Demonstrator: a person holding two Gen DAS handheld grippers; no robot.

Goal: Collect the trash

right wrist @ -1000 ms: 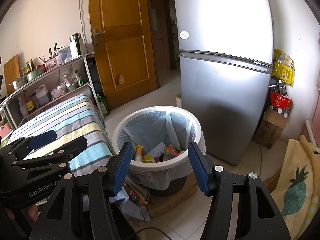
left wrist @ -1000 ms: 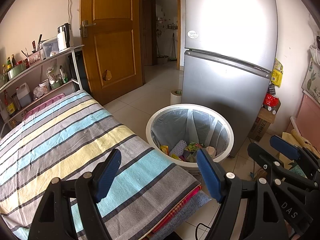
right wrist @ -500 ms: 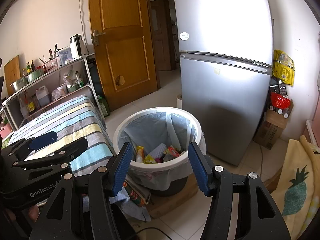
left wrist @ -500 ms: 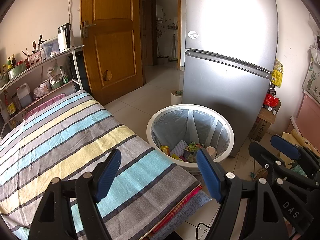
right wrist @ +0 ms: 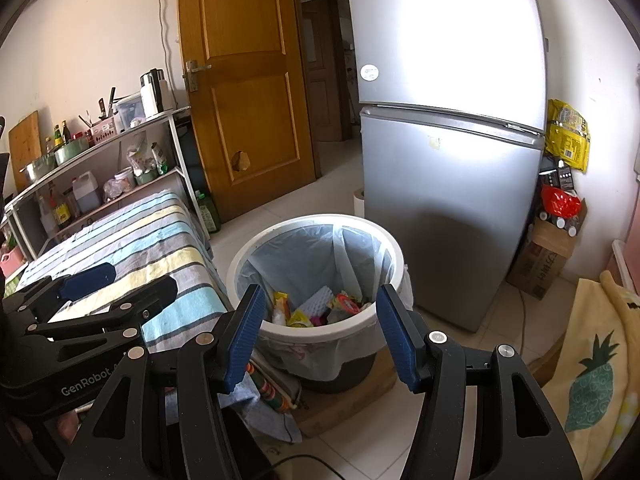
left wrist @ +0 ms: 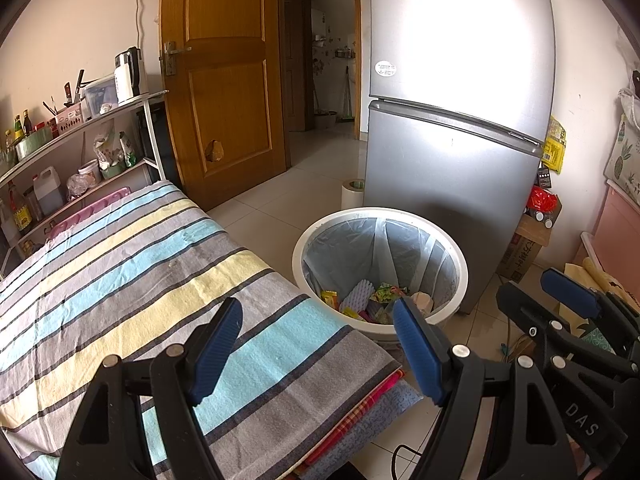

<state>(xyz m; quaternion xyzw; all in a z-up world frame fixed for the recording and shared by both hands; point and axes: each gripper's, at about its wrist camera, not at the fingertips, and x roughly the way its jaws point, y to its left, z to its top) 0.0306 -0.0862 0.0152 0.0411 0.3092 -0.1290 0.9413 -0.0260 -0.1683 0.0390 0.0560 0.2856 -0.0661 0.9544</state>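
Both tools stand wide and hold nothing. The left tool (left wrist: 316, 344) hangs over the near corner of the striped table (left wrist: 120, 280), and the right tool (right wrist: 318, 330) points straight at the trash bin (right wrist: 316, 226), just ahead of and below its fingertips. The bin's clear liner holds wrappers (right wrist: 298, 314) and a pale bumpy piece low down, so the trash seems already gathered — no loose scrap shows on the cloth or the floor tiles.

The step in hand is probably closing up the bag. To do that well, each tool should take the liner at opposite rim edges (pinching film only, not the plastic rim) and draw it upward evenly so nothing spills.

Beyond the bin stands the silver fridge (right wrist: 452, 152), very close behind it — little room on that far side. Folded cloths (right wrist: 268, 392) lie under the left side of the right tool, and a dark cable (right wrist: 304, 460) crosses the floor beneath it.
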